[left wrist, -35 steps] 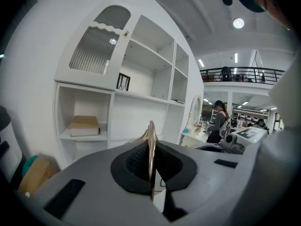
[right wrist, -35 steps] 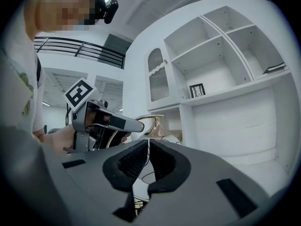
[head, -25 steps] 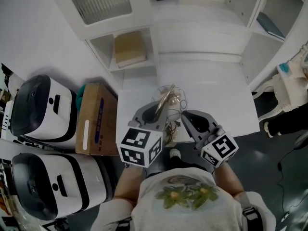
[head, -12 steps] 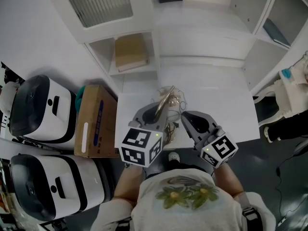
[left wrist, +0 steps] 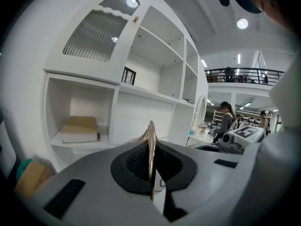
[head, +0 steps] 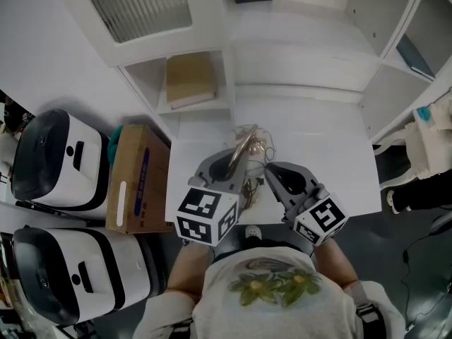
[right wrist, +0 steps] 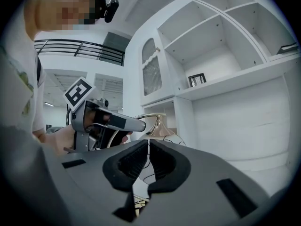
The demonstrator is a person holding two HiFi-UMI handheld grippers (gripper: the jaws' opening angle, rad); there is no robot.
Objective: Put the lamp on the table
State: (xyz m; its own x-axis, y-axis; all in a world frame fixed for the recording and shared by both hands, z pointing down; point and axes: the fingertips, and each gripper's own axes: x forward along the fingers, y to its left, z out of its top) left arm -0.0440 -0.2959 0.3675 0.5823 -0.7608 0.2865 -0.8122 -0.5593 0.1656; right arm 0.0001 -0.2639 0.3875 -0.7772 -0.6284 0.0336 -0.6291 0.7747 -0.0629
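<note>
The left gripper (head: pixel 236 158) is clamped on the thin gold stem of the lamp (head: pixel 248 141), holding it over the near edge of the white table (head: pixel 321 143). The lamp's cord hangs loosely below it. The right gripper (head: pixel 272 173) is just beside the lamp, its jaws drawn nearly together on nothing. A cardboard box (head: pixel 138 175) stands against the table's left side. White shelves (head: pixel 304 20) rise behind the table, and a tan book (head: pixel 189 80) lies in a low cubby.
</note>
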